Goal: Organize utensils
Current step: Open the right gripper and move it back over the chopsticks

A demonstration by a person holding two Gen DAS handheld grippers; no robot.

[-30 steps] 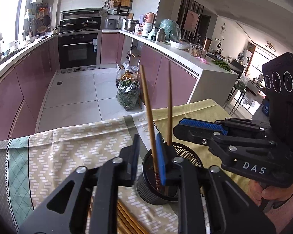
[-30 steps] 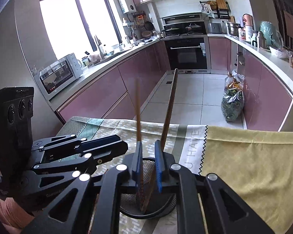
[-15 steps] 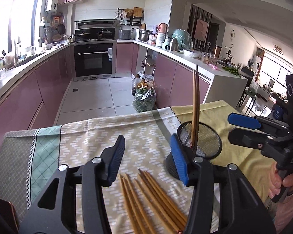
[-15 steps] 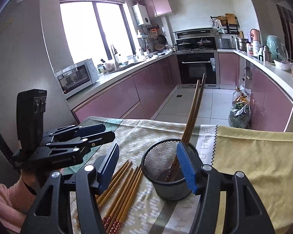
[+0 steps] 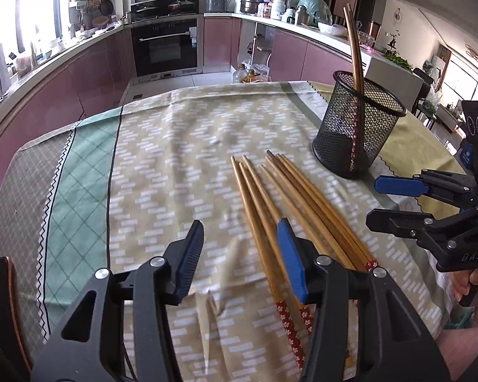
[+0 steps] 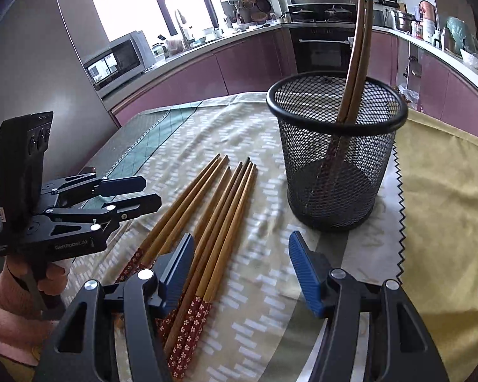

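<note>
A black mesh cup (image 5: 358, 127) (image 6: 336, 152) stands on the tablecloth with two wooden chopsticks (image 5: 355, 63) (image 6: 355, 63) leaning upright in it. Several more chopsticks (image 5: 286, 203) (image 6: 207, 219) with red flowered ends lie side by side on the cloth, left of the cup. My left gripper (image 5: 242, 258) is open and empty, low over the near ends of the lying chopsticks. My right gripper (image 6: 242, 267) is open and empty, in front of the cup and just right of the lying chopsticks. Each gripper also shows in the other's view, the right gripper (image 5: 401, 200) and the left gripper (image 6: 143, 192).
The table is covered by a patterned cloth (image 5: 162, 159) with a green band at left and a yellow cloth (image 6: 446, 191) at right. A chair back (image 5: 3, 302) stands at the near left edge. Kitchen counters and an oven lie beyond the table.
Both grippers were shut on a chopstick over the cup; they opened, left the two chopsticks in the cup and drew back toward the lying chopsticks.
</note>
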